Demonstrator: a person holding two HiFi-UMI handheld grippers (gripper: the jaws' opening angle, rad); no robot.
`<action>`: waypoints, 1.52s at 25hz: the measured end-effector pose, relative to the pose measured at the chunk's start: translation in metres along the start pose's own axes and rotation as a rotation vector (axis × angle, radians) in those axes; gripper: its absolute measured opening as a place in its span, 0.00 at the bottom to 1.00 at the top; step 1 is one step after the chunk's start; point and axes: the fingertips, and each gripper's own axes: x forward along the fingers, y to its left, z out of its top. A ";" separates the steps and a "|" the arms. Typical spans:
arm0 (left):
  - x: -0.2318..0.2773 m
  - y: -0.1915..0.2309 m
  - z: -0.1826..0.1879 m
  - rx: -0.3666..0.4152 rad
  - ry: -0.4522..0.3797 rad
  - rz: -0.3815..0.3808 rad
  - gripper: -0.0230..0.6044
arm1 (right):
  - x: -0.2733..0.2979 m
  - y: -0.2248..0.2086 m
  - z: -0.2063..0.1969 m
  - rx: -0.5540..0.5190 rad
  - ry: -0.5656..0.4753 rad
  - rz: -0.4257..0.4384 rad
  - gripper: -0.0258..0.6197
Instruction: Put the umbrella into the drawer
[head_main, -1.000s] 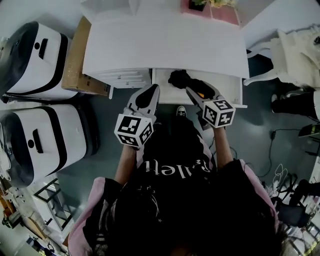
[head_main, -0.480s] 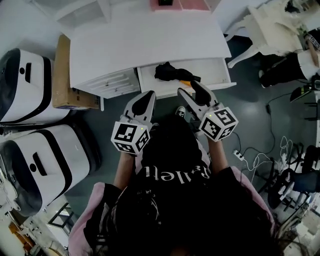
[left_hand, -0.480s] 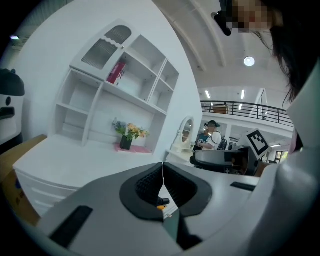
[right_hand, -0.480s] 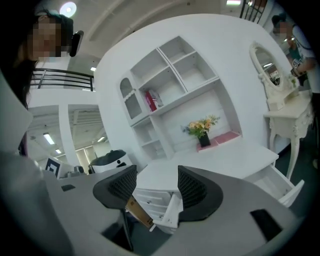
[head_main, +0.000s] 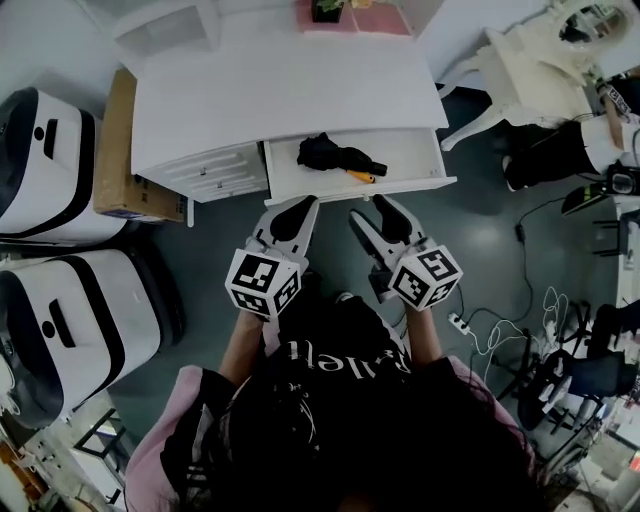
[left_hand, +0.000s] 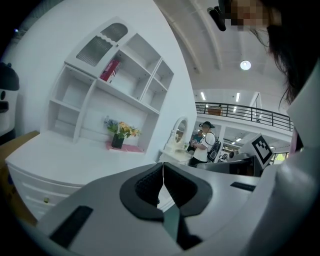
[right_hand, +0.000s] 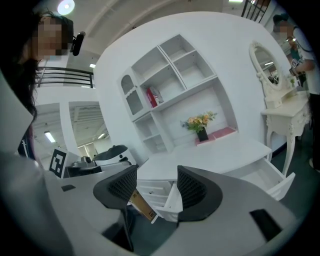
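Observation:
A black folded umbrella (head_main: 335, 155) with an orange handle end lies in the left half of the open white drawer (head_main: 425, 186) of the white desk (head_main: 280, 90). Both grippers hang in front of the drawer, apart from it. My left gripper (head_main: 303, 207) is shut with nothing in it; in the left gripper view its pads (left_hand: 150, 184) meet. My right gripper (head_main: 373, 207) is open and empty, with the desk and the open drawer (right_hand: 270, 176) showing past its jaws in the right gripper view.
A cardboard box (head_main: 112, 150) leans against the desk's left side, beside two white-and-black machines (head_main: 70, 300). A white chair (head_main: 520, 70) stands at the right. Cables and a power strip (head_main: 465, 325) lie on the dark floor. A flower pot (right_hand: 201, 131) stands on the desk.
Both grippers have drawn back from the drawer toward the person. The right gripper has let go of the umbrella, which now lies in the drawer. The head view has shifted.

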 end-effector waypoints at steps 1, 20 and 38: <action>-0.001 0.000 0.000 -0.003 -0.001 0.007 0.06 | -0.001 0.002 0.000 -0.002 0.000 0.004 0.47; -0.028 -0.124 -0.015 0.052 -0.018 0.073 0.06 | -0.104 0.001 -0.035 -0.051 0.021 0.047 0.17; -0.096 -0.237 -0.057 0.038 -0.073 0.092 0.06 | -0.218 0.053 -0.083 -0.171 0.020 0.079 0.14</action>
